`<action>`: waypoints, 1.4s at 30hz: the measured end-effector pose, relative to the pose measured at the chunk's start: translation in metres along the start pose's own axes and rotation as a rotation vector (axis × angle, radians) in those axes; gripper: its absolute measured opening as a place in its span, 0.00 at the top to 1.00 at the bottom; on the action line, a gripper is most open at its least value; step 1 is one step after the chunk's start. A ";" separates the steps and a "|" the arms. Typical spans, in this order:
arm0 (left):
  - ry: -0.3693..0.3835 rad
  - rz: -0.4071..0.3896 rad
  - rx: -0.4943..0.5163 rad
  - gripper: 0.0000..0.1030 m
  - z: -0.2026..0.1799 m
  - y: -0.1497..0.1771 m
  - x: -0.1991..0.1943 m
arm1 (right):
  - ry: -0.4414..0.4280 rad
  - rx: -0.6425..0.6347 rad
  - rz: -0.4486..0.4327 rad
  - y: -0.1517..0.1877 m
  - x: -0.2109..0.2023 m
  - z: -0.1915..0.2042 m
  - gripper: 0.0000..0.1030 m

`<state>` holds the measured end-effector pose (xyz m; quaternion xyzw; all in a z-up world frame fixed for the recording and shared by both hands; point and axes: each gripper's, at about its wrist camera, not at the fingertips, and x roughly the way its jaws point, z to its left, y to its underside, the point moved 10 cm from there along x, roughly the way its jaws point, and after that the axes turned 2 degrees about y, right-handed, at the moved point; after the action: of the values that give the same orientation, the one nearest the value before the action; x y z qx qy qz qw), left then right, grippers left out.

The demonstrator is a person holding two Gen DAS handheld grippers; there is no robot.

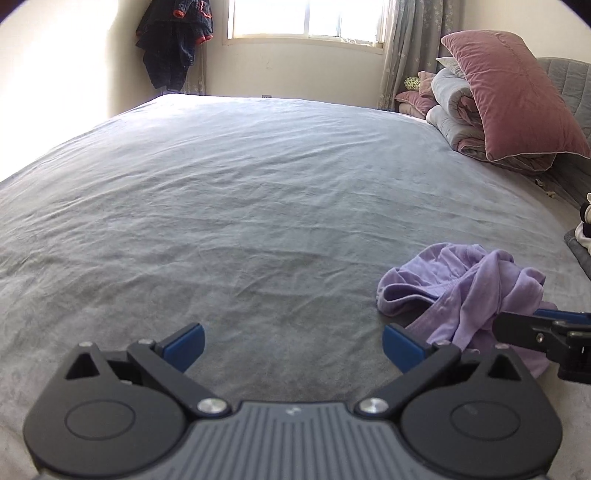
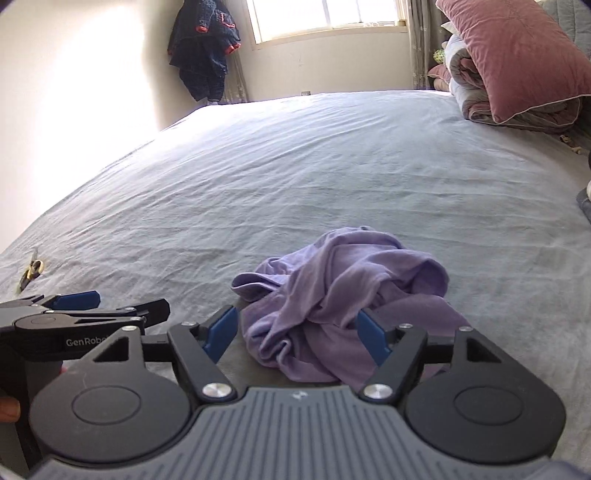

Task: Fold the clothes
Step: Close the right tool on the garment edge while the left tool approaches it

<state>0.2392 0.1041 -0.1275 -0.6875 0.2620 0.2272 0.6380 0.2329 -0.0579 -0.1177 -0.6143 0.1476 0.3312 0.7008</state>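
A crumpled lilac garment (image 2: 343,295) lies in a heap on the grey bed sheet (image 2: 295,166). My right gripper (image 2: 297,334) is low over its near edge with both blue pads apart. The bunched cloth sits between them, and I see neither pad pressing on it. In the left wrist view the same garment (image 1: 461,280) is at the lower right, with the right gripper (image 1: 517,321) reaching onto it from the right. My left gripper (image 1: 293,347) hangs open over bare sheet to the left of the garment, nothing between its fingers. It also shows in the right wrist view (image 2: 129,302).
A pink pillow (image 1: 517,96) leans on a folded quilt (image 1: 458,122) at the bed's far right. A dark jacket (image 1: 173,40) hangs by the window (image 1: 306,18). A small pair of scissors (image 2: 31,271) lies near the bed's left edge. A fingertip (image 2: 9,408) shows at lower left.
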 end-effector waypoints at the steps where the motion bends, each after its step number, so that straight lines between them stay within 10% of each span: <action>1: 0.007 0.008 -0.010 0.00 0.003 0.001 0.000 | -0.020 0.014 0.011 0.000 0.005 0.004 0.34; 9: 0.069 0.014 -0.099 0.00 0.025 0.006 -0.008 | -0.016 0.123 0.127 0.016 0.055 0.010 0.54; 12: 0.114 0.018 -0.150 0.00 0.028 0.005 -0.007 | -0.020 0.171 0.153 0.027 0.060 0.007 0.88; 32: 0.296 0.130 -0.296 0.05 -0.019 0.016 0.019 | -0.032 0.125 -0.025 0.038 -0.088 -0.020 0.90; 42: 0.391 0.163 -0.461 0.14 -0.055 0.026 0.047 | 0.109 0.092 -0.006 0.058 -0.111 -0.067 0.90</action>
<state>0.2572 0.0444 -0.1732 -0.8214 0.3757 0.1944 0.3826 0.1275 -0.1520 -0.1073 -0.5988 0.1986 0.2880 0.7204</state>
